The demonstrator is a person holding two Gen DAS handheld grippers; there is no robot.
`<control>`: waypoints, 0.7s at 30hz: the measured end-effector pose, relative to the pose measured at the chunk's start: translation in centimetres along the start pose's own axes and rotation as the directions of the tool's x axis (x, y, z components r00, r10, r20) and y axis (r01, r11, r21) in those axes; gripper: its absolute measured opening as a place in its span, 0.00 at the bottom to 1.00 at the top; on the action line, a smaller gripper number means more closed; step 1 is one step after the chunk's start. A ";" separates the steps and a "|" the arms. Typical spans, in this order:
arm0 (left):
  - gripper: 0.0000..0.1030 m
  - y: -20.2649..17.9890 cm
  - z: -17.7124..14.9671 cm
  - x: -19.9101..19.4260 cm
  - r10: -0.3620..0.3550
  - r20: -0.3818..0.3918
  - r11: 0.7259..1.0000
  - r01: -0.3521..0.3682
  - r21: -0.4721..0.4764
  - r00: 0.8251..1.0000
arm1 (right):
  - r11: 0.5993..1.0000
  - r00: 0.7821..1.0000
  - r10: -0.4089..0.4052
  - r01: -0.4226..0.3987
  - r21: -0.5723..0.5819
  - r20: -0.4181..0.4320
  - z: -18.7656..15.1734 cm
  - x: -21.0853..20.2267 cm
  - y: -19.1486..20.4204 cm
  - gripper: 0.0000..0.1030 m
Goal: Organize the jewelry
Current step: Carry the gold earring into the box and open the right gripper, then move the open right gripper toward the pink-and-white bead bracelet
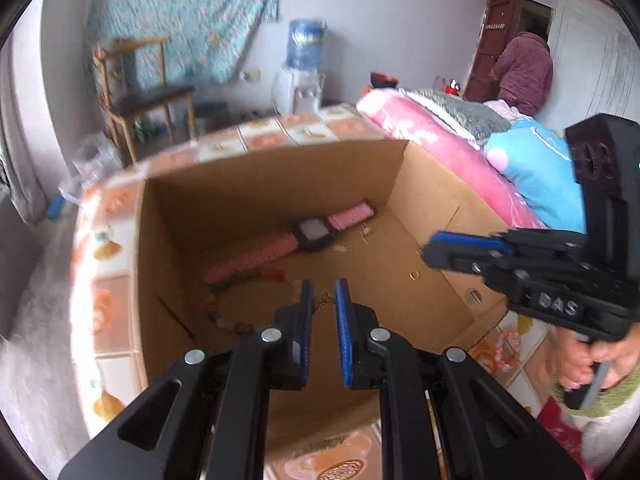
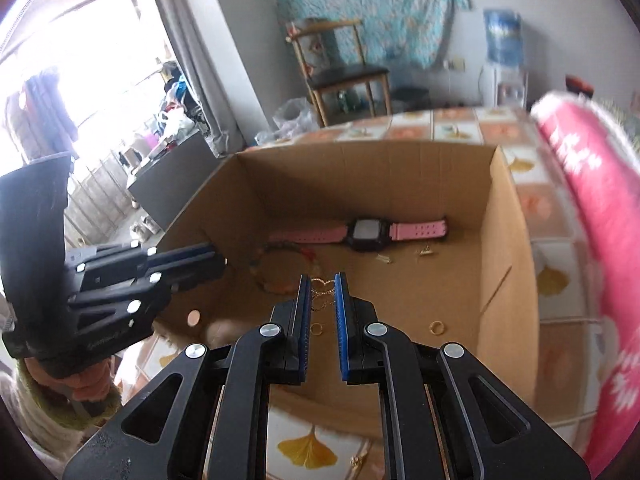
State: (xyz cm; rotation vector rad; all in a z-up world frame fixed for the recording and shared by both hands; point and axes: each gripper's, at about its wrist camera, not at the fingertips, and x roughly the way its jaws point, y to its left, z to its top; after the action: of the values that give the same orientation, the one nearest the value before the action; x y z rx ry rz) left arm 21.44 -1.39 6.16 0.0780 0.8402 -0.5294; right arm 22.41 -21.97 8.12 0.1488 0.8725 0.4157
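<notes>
An open cardboard box stands on the patterned tablecloth. On its floor lie a pink-strapped watch, a coloured bead bracelet, a thin gold chain, gold rings and small earrings. My left gripper hovers above the box's near-left side, shut and holding nothing. My right gripper hangs over the right side, also shut and empty. Both are well above the jewelry.
A pink bead bracelet lies on the tablecloth outside the box. Folded pink and blue bedding is piled at the right. Behind the table are a wooden chair, a water dispenser and a person by a door.
</notes>
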 end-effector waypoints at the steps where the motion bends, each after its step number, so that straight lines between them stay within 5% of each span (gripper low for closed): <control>1: 0.11 0.2 0.0 0.5 0.002 -0.022 1.000 -0.003 -0.015 1.000 | 1.000 1.000 0.003 -0.003 0.013 -0.002 0.1 0.2 -0.3 0.12; 6: 0.20 0.7 -0.4 0.9 -0.026 -0.048 0.998 0.023 -0.063 0.998 | 0.997 0.999 0.028 -0.031 0.064 0.043 0.2 -1.8 -0.9 0.16; 21: 0.42 0.5 -1.4 -4.5 -0.022 0.107 0.998 0.028 -0.056 0.994 | 0.994 0.975 -0.016 -0.008 0.107 0.220 -0.6 -9.7 -2.3 0.32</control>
State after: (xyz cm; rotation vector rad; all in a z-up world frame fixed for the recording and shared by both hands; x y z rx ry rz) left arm 18.21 1.32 8.44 -0.0132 0.7524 -0.5286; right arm 17.09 -28.06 13.94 0.2873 0.6759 0.3414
